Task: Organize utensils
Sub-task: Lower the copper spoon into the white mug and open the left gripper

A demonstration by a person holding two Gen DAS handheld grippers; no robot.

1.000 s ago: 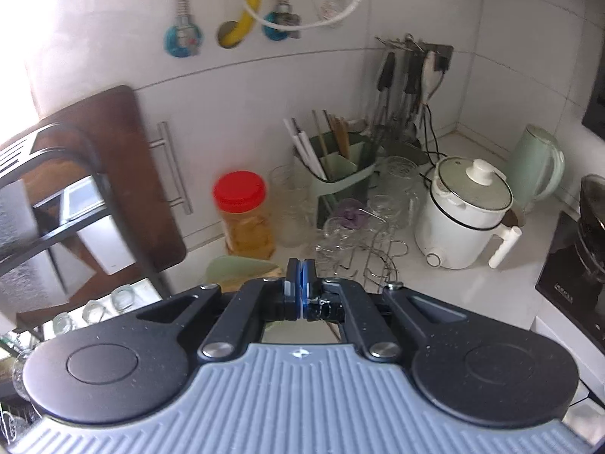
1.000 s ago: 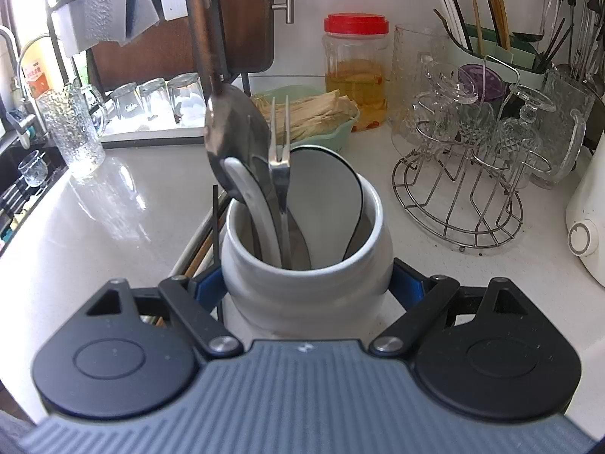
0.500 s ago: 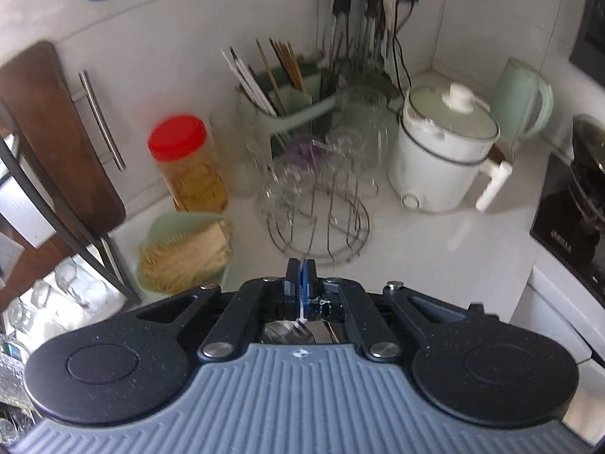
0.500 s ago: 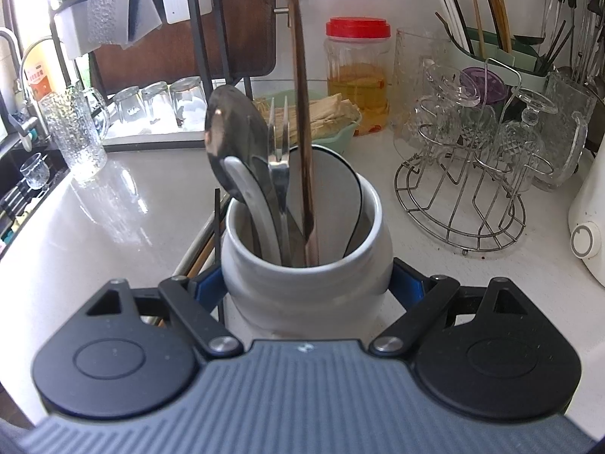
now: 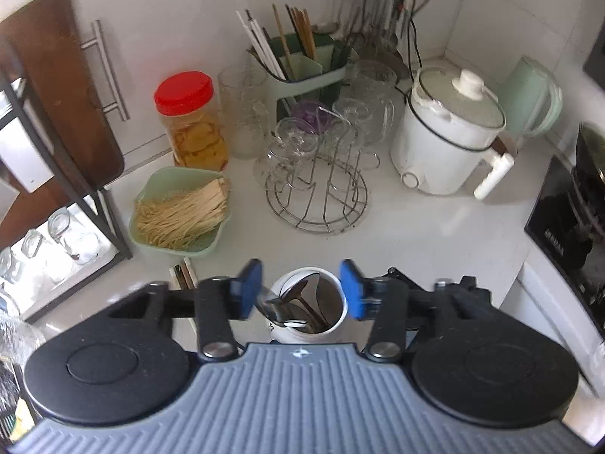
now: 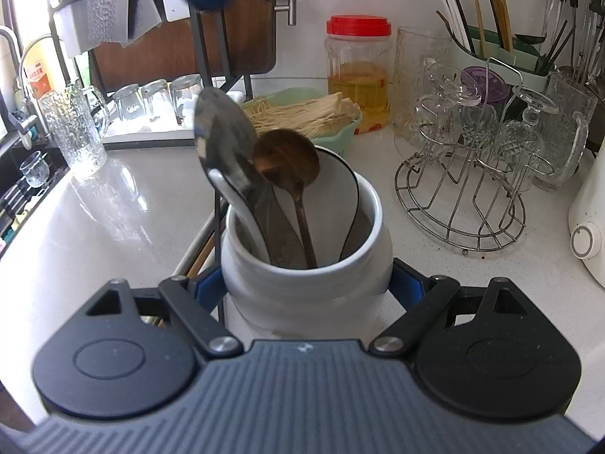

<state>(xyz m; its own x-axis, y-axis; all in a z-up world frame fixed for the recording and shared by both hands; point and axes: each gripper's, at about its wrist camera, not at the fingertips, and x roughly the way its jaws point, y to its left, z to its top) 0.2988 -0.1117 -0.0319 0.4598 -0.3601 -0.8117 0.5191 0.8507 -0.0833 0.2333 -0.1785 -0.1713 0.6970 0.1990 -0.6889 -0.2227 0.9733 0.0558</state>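
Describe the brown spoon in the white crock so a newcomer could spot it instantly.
Start at the white ceramic crock on the counter, clamped between the right tongs. Several utensils stand in it, bowls up. The brown spoon is in the middle, leaning on the large silver spoon; it is the only dark bronze-brown one, the others being silver or white.

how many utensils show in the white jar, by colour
silver spoon: 1
brown spoon: 1
white, a handle and a black-rimmed paddle: 2
total: 4 that show; more may sit hidden lower in the white jar
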